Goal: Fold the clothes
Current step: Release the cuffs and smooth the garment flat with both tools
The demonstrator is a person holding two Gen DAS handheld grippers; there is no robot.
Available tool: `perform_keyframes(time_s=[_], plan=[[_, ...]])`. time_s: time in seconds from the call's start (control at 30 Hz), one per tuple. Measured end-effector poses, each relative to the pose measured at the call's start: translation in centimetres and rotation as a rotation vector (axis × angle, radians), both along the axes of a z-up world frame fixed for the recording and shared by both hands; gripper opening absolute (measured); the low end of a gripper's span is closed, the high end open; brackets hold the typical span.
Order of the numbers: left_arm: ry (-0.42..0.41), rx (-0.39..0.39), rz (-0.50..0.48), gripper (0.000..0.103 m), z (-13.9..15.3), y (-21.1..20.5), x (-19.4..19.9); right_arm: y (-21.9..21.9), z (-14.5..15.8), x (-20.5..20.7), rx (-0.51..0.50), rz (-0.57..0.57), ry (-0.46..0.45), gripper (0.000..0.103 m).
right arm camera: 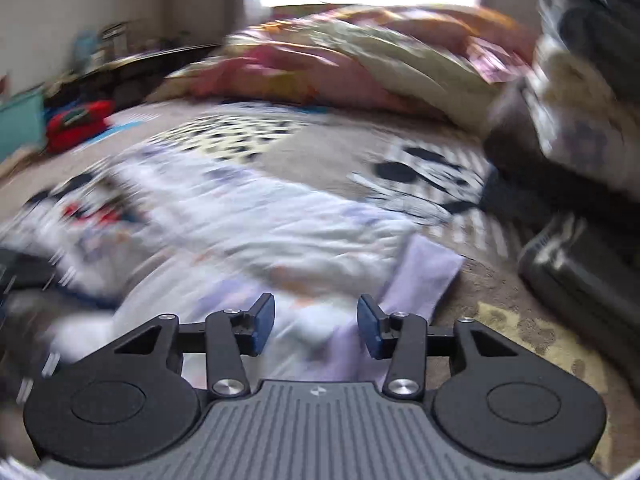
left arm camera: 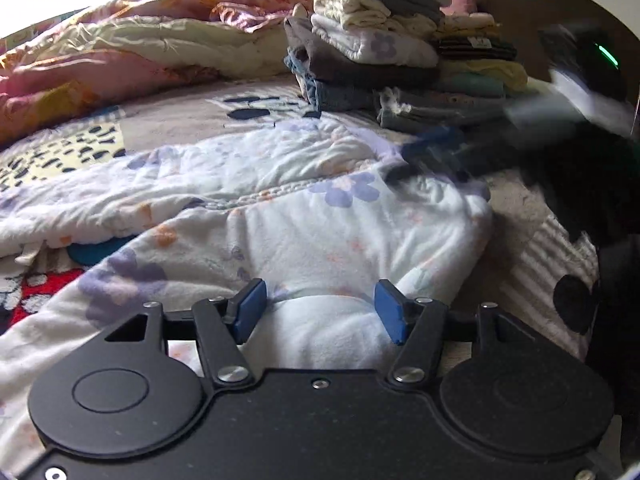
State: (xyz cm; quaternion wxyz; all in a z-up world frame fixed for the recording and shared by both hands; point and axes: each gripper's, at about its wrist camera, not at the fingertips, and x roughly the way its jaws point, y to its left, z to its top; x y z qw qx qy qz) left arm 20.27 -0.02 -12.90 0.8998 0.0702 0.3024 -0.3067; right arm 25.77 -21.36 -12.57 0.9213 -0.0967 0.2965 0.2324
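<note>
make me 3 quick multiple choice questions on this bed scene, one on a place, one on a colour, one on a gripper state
1. Where is the stack of folded clothes in the left wrist view?
A. upper right, on the bed
B. lower left
C. between the fingers

2. What colour are the larger flowers on the white floral garment?
A. green
B. purple
C. black

3. How does the left gripper stand?
A. shut on a sock
B. open
C. out of view

Answers:
1 A, the pile rises beyond the garment at upper right.
2 B, the big blooms are purple.
3 B, its blue pads stand apart over white fabric.
</note>
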Motion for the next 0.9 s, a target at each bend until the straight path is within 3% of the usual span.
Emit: perform_keyframes(time_s=[0.07,0.1,0.2,0.3,0.47,0.57,0.63,0.73,0.9], plan=[[0.013,-0.005,0.008,0.06,-0.2,0.4,-0.2,1.3,-1.7,-2.1,-0.182,0.048,0.025,0.047],[0.021,-0.009,0.013,0.06,-0.4,0.6,-0.2,1.3,-2.2,-2.9,-0.215,0.052,0.017,0.048],[0.031,-0.043,0.029,0.06,-0.2,1.7,-0.7,-0.8,-1.3,-3.3,-0.098,-0.015,0.102,0.049],[0.01,-0.05,0.063,0.06,0.1,3.0,-1.8,-1.1,-0.6,-4.5,-0.156,0.0,0.1,0.054],[-0.024,-0.028,0.143,0.06,0.3,5.3,-3.7,-0.7,1.1,-7.4,-0.194,0.047,-0.007,0.054],[-0.034,-0.01,0.19,0.061,0.2,7.0,-4.5,1.1,1.1,-8.7,-0.273,0.129,-0.07,0.054],[-0.05,0.015,0.223,0.061,0.1,8.2,-5.0,2.6,0.2,-9.1,-0.357,0.205,-0.113,0.055],[-0.08,0.092,0.234,0.061,-0.3,9.0,-6.1,4.4,-2.9,-9.5,-0.574,0.293,-0.148,0.055],[-0.131,0.227,0.243,0.061,-0.6,9.7,-7.9,4.3,-3.2,-10.0,-0.641,0.29,-0.206,0.055]])
